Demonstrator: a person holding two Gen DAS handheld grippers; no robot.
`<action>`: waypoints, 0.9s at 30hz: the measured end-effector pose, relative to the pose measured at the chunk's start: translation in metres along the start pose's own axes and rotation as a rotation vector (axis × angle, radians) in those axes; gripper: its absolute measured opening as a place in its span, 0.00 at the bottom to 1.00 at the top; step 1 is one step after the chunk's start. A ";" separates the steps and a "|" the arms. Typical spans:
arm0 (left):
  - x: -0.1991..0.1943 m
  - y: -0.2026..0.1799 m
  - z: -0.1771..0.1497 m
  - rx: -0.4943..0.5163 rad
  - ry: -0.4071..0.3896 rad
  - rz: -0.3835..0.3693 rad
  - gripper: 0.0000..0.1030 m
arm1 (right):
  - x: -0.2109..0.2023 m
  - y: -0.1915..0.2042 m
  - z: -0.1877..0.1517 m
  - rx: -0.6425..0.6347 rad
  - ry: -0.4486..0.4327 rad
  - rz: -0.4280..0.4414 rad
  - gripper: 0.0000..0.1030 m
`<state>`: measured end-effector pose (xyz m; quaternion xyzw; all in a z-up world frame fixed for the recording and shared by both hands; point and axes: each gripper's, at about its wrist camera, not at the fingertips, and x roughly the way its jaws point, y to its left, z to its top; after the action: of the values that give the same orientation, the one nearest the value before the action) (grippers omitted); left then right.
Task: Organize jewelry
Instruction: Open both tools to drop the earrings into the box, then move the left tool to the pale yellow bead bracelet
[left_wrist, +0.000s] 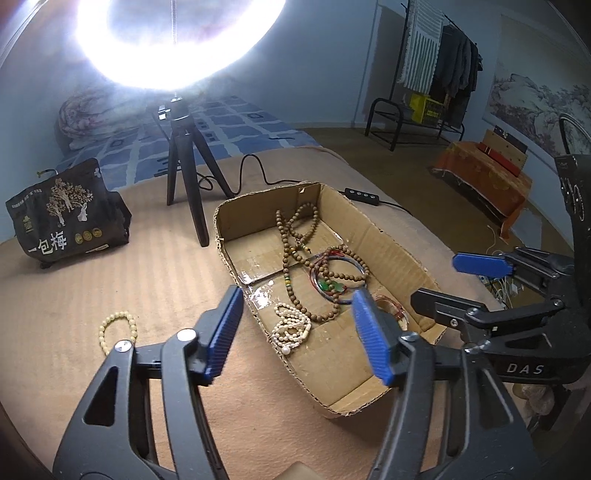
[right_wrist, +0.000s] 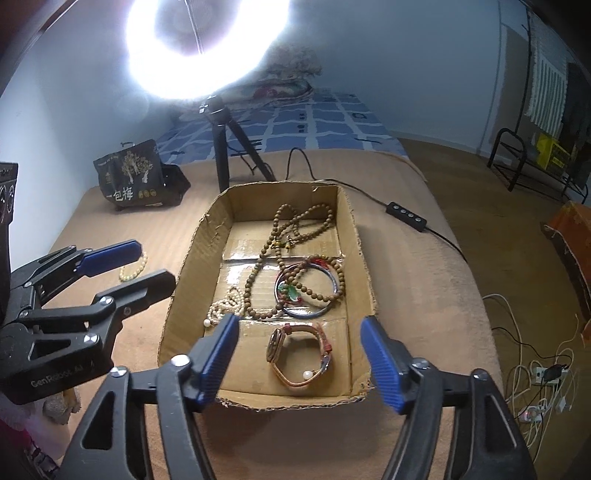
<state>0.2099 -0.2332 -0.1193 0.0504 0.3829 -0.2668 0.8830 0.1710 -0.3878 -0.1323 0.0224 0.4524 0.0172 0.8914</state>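
The left gripper (left_wrist: 297, 336) hangs with its two ribbed blue pads spread wide and nothing between them; the right gripper (right_wrist: 300, 360) stands likewise agape and empty, black angular frames behind both. Just ahead of both, under their tips, sits a shallow cardboard tray (right_wrist: 360, 236) with ragged torn walls and glossy tape strips across its floor. Nearest the right gripper, inside the tray, lies a wristwatch (right_wrist: 293, 354) on a looped tan strap with a small white pearl beside it. Farther in are a long strand of round brown wooden beads (left_wrist: 295, 254), tangled over a smooth dark bangle (right_wrist: 310, 291) with a green stone, and a heap of small cream beads (left_wrist: 291, 326) directly before the left gripper. Left of the left gripper, outside the tray on the ribbed tan cloth, rests a pale yellow bead bracelet (left_wrist: 117, 328). Beyond stand a black tripod (left_wrist: 184, 173) under a glaring ring light and a crinkled dark bag (left_wrist: 66, 214).
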 end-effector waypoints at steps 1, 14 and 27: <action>0.000 0.000 0.000 0.001 -0.001 0.002 0.64 | -0.001 0.000 0.000 0.001 -0.001 -0.007 0.75; -0.010 0.013 0.000 -0.014 -0.007 0.034 0.74 | -0.013 -0.006 0.000 0.036 -0.028 -0.070 0.97; -0.020 0.063 -0.001 -0.074 -0.003 0.094 0.75 | -0.035 0.010 -0.002 0.036 -0.043 -0.080 1.00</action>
<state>0.2299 -0.1704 -0.1133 0.0351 0.3884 -0.2110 0.8963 0.1485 -0.3795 -0.1042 0.0206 0.4340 -0.0273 0.9003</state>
